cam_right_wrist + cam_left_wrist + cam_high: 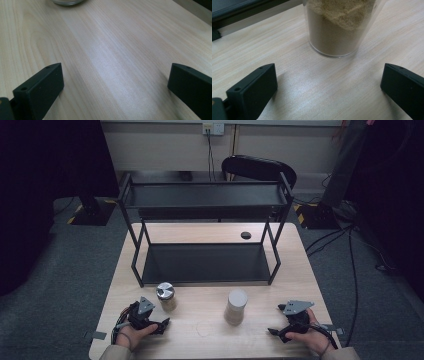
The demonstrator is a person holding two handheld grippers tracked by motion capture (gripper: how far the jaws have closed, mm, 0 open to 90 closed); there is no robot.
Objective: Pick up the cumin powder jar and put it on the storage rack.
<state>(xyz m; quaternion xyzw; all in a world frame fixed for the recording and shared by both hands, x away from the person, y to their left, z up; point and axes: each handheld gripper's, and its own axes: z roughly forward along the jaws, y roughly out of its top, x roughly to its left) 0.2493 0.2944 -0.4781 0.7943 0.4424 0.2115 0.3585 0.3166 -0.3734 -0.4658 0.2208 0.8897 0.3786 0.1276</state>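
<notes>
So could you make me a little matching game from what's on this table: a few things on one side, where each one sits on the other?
Things:
1. jar with the silver lid
2. white cylinder
3. small black disc
4. black shelf rack

Places:
A. far side of the table, beside the rack's right legs
B. just ahead of the left gripper
C. standing across the table's middle
D. near the centre, between both grippers

Pairs: 1-B, 2-D, 3-A, 4-C

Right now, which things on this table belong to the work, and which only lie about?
Belong to the work:
clear jar of tan powder with a silver lid
pale round canister
black two-level metal rack

Only lying about:
small black disc
black chair
</notes>
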